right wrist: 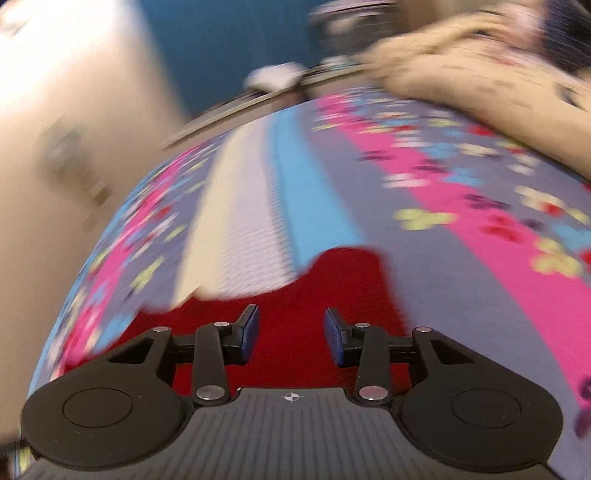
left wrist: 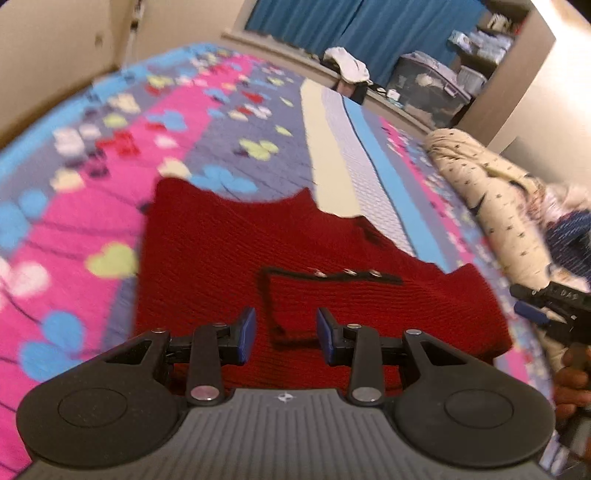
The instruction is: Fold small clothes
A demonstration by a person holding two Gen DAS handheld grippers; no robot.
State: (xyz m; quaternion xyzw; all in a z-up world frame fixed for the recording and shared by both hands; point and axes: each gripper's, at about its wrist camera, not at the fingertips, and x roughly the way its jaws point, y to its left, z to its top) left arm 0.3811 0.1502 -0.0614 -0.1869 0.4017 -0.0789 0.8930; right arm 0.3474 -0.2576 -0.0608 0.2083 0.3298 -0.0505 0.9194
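Garment: a red knitted top (left wrist: 229, 266) lies on the patterned bedspread (left wrist: 92, 206), spread mostly flat; a dark trim line with three metal snaps (left wrist: 347, 273) crosses its middle; its right part seems to lie doubled over, though blur keeps me from being sure.
Left claw: the left gripper (left wrist: 286, 334) hangs over the near part of the top, jaws apart at a moderate gap; nothing sits between the blue pads; the cloth shows through the gap below them.
Right claw: the right gripper (right wrist: 291, 334) is over the near edge of the same top (right wrist: 332, 280); jaws likewise apart and empty; from the left wrist view it appears at the right margin (left wrist: 532, 306), beside the garment's right side, held by a hand (left wrist: 570, 384).
Surroundings: a cream spotted bundle of cloth (left wrist: 491, 192) lies on the bed well to the right of the top; blue curtains (left wrist: 369, 26) and a storage bin (left wrist: 428, 81) stand beyond the bed.
Progress: judged early to middle; the top is laid out and possibly folded once on one side; no compact folded shape yet.
Remaining: further folds to bring the top to a small neat packet; the bundle at the right probably awaits the same.
Risk: heavy blur in the right wrist view; edges of the cloth there cannot be placed exactly.
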